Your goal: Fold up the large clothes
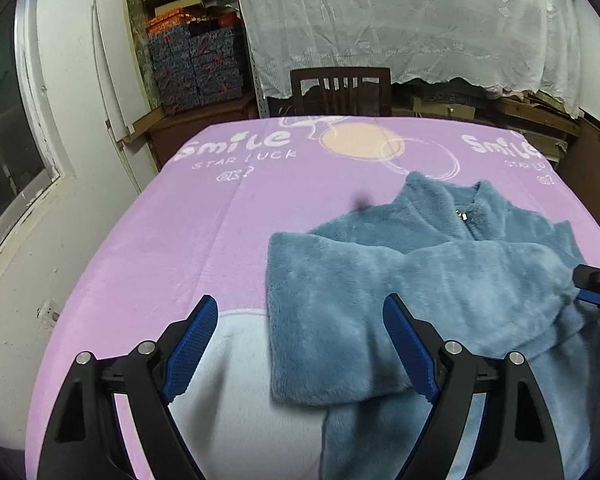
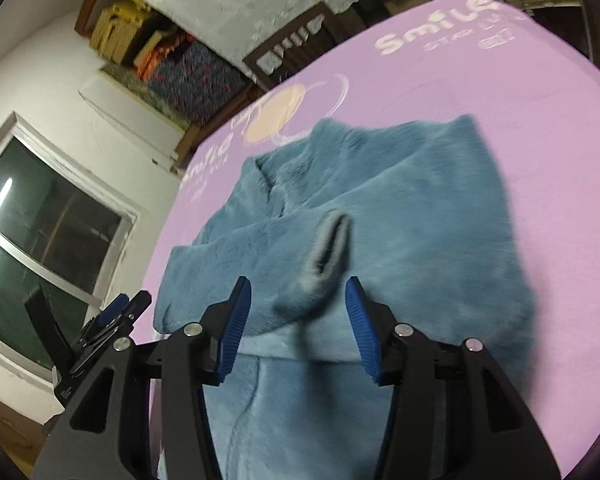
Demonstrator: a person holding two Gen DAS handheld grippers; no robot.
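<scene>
the left gripper (image 1: 296, 344) hovers with its jaws spread wide and empty, just above the near edge of the blue fleece jacket (image 1: 420, 280), where the folded-over sleeve (image 1: 320, 320) ends in a square cuff. the right gripper (image 2: 298, 320) is likewise wide open and holds nothing; between its pads lies the other sleeve's cuff (image 2: 328, 248), its opening facing up, blurred as if the camera is moving.

the jacket lies flat, front up, on the pink blanket (image 1: 160, 240) that covers the surface, with both sleeves laid across the chest. so the sleeve folds look done, and the step in hand seems to be the body fold. the next move likely calls for both jaws to close on the hem nearest the grippers and carry it up toward the collar, keeping the sleeves from sliding out.

the left view alone shows the zip pull (image 1: 463, 215) at the collar and the wooden chair (image 1: 340, 90) beyond the jacket. the right view alone shows the jacket's right side edge and the window (image 2: 40, 240).
</scene>
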